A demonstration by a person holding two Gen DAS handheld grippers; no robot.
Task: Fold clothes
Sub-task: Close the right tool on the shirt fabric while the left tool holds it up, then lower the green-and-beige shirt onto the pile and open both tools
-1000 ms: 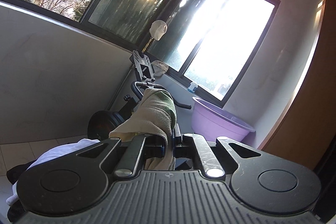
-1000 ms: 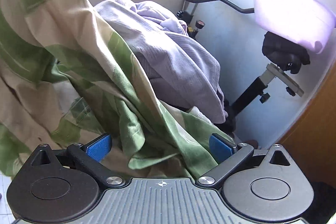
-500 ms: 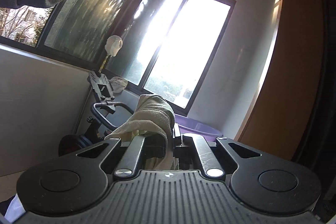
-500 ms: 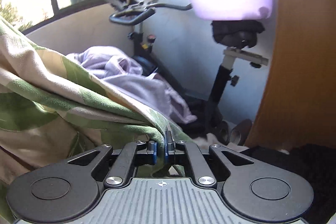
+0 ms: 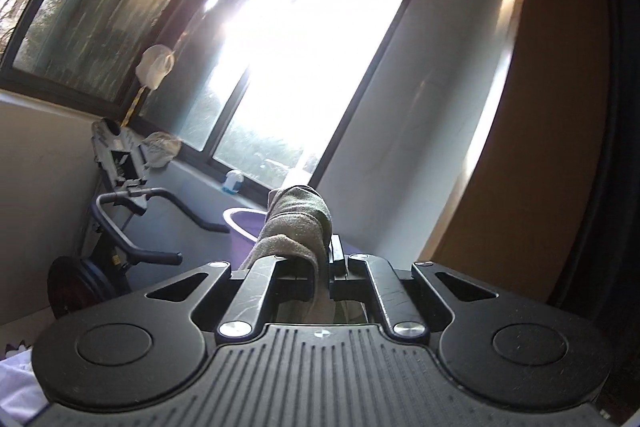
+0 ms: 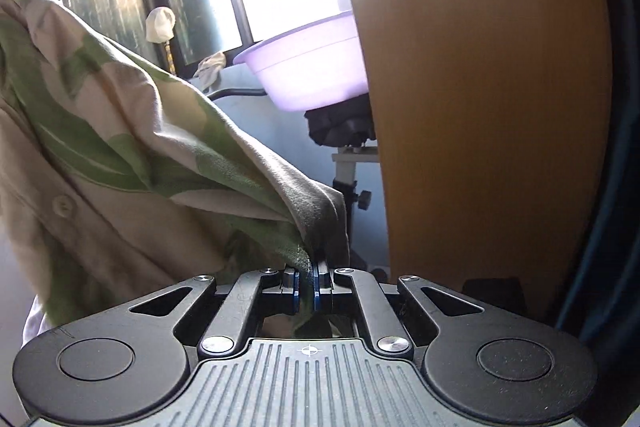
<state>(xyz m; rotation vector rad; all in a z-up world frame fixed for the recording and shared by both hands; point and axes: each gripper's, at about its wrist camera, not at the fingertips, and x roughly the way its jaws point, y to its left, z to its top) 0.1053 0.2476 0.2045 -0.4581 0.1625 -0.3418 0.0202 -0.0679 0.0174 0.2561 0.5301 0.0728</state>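
Observation:
A cream shirt with green leaf print and buttons (image 6: 132,155) hangs lifted in the air, filling the left half of the right wrist view. My right gripper (image 6: 306,281) is shut on a bunched edge of it, and the cloth stretches up and to the left. In the left wrist view, my left gripper (image 5: 326,267) is shut on another fold of the same shirt (image 5: 296,227), which humps up over the closed fingers. The gripper is raised and tilted up towards the window. The rest of the shirt is out of sight there.
An exercise bike (image 5: 120,227) stands by the wall with a purple basin (image 6: 312,67) near its seat. A tall window (image 5: 296,67) glares behind. A wooden panel (image 6: 480,107) is close on the right. White and lilac cloth (image 5: 16,387) lies low at the left.
My right gripper went from open around the shirt to shut on it, then rose with it. My left gripper kept its hold and tilted upward. The clothes pile dropped out of view.

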